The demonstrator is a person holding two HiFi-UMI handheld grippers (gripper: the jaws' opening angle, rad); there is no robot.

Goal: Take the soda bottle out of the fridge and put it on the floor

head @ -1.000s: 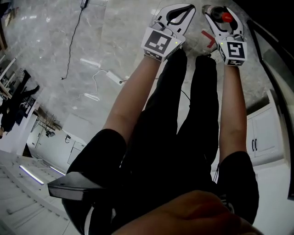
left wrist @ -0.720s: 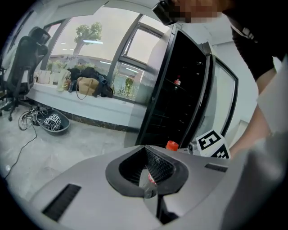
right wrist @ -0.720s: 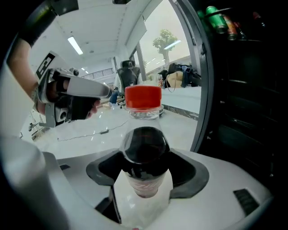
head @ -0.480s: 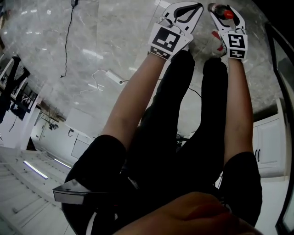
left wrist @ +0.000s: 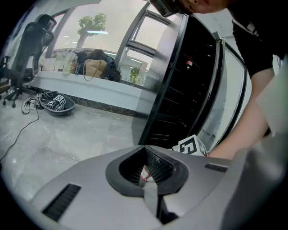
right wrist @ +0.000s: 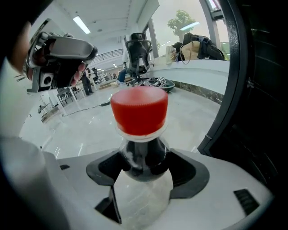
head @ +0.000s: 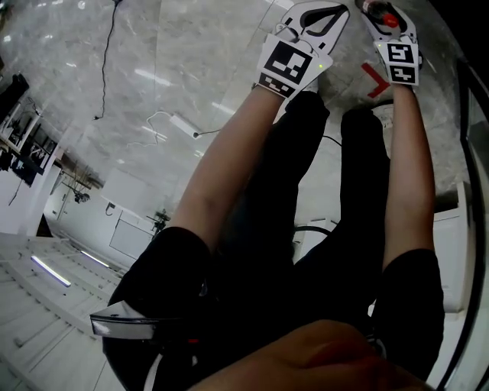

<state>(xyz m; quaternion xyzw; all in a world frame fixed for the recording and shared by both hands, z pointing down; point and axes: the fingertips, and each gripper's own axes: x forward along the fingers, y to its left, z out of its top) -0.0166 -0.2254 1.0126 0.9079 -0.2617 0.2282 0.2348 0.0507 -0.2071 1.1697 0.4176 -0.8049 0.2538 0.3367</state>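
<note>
The soda bottle (right wrist: 139, 110) has a red cap and a dark neck, and my right gripper (right wrist: 143, 166) is shut on that neck. In the head view the red cap (head: 389, 19) shows between the right gripper's fingers (head: 382, 11) at the top right, above the marble floor (head: 191, 69). My left gripper (head: 319, 8) hangs just left of it, shut with nothing in it. Its pads (left wrist: 146, 155) meet in the left gripper view. The dark fridge (left wrist: 189, 90) stands at the right, with its edge (right wrist: 261, 112) beside the bottle.
A red mark (head: 374, 76) lies on the floor below the right gripper. A black cable (head: 107, 69) and a white power strip (head: 183, 122) lie to the left. An office chair (left wrist: 27, 40) and a dark bowl (left wrist: 56, 104) stand by the window wall.
Both grippers have shifted up and to the right in the head view, with the bottle still held in the right one. The red floor mark now shows more fully.
</note>
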